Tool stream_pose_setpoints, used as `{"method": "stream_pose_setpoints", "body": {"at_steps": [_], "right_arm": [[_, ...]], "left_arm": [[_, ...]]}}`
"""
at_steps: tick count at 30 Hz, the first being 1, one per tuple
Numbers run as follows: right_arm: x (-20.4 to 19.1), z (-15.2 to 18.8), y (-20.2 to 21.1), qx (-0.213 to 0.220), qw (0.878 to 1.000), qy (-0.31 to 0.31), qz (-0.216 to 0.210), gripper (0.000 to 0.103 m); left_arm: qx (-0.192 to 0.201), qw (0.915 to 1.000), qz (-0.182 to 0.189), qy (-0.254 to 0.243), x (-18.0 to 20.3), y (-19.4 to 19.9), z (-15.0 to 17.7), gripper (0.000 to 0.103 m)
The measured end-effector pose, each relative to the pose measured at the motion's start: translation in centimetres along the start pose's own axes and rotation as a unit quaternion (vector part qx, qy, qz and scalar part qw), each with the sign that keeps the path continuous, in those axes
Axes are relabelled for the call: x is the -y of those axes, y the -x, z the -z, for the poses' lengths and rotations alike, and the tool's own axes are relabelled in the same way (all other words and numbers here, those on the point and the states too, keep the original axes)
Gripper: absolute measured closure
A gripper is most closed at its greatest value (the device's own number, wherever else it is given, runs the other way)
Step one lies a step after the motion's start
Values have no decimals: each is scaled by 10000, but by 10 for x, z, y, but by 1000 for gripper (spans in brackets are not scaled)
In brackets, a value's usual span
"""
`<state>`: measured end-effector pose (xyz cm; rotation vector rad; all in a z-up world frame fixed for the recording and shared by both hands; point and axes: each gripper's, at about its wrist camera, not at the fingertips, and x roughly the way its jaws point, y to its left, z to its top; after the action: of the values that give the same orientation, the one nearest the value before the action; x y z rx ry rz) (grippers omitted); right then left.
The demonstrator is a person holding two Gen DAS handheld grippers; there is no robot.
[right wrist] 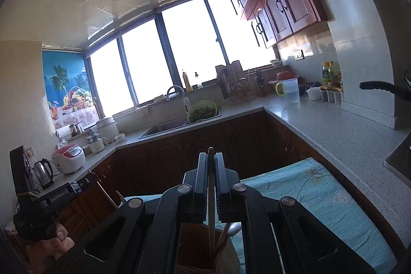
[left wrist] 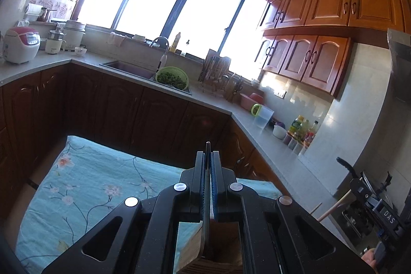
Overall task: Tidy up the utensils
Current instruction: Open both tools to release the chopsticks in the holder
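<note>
Left gripper (left wrist: 208, 158): jaws closed on thin flat utensil (left wrist: 207, 184), pointing slightly down, above wooden holder (left wrist: 215, 256). Right gripper (right wrist: 211, 166): jaws closed on thin wooden stick (right wrist: 211, 197), also tilted slightly down above holder. Person's hand (right wrist: 48, 245) grips left gripper handle, beside holder.

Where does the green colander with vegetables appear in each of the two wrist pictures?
Left wrist view: the green colander sits a little left of and above centre, at the right end of the sink, below the windows.
Right wrist view: the green colander is at centre, at the right end of the sink, below the windows.
Shared landmark: the curved faucet stands just behind and left of it in both.
</note>
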<state>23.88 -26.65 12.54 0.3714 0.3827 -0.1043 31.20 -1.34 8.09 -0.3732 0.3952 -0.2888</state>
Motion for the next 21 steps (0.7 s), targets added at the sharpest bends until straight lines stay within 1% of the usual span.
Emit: {"method": "stream_pose_setpoints", "body": {"at_steps": [5,8,12,21], "right_arm": [[7,30,-17,-427,9991,-65,36,98],[13,40,-23,-627,9979,-153,42,98],[18,40,-24,-656,9976,-201,74,98],[17,39,-25,-723,9971,-234,89,98]], "left_arm": [[-358,9994,-14,23,-4,-27,20,101],[-413,9991,43,9,-7,-34,19,100],[-517,9986,32,-130,-2,-42,15,100],[-532,9984,-1,-214,-10,-35,4,100]]}}
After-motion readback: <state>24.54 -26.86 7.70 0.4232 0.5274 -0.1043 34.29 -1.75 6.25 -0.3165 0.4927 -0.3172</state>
